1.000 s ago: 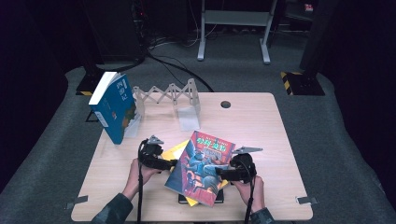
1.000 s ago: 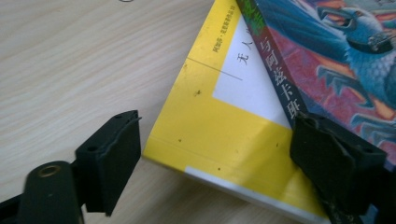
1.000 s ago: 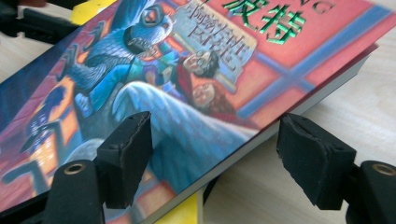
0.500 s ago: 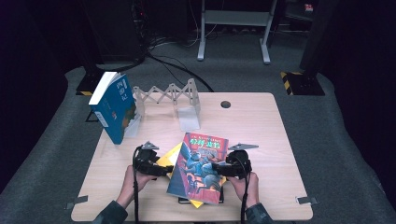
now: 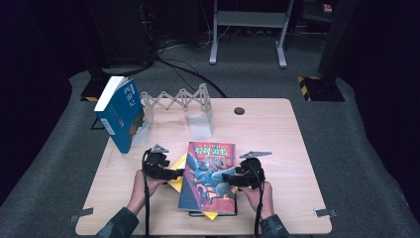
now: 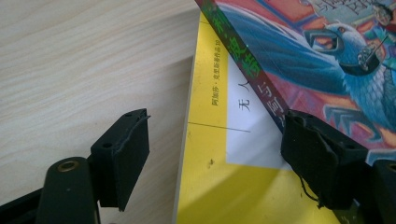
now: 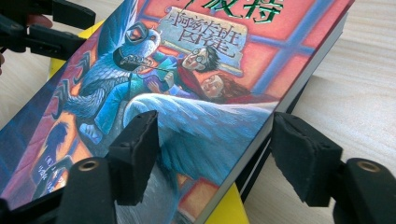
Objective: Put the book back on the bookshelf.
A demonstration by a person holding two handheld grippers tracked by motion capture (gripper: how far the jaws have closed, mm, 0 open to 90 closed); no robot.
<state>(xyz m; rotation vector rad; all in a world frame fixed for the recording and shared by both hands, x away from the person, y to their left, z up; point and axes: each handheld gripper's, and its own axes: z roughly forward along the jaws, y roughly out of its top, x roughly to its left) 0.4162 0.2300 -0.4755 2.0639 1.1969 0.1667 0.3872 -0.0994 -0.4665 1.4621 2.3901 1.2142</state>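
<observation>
High view: the left tongs (image 5: 179, 173) and the right tongs (image 5: 225, 177) sit at the two long sides of a red and blue book (image 5: 209, 174). Both have just been closing. In the right gripper view, the right tongs (image 7: 219, 154) have the book's edge between their pads (image 7: 135, 156), but the pads do not press it yet. The left tongs (image 6: 219, 154) are loose too, with one pad by the spine. The book lies on a yellow book (image 5: 177, 174) on the tabletop (image 5: 277, 148). It looks thick, stiff and a bit heavy, with a slippery cover. Holding both long edges seems best. A teal book (image 5: 121, 116) stands far back by a white rack (image 5: 178, 101).
</observation>
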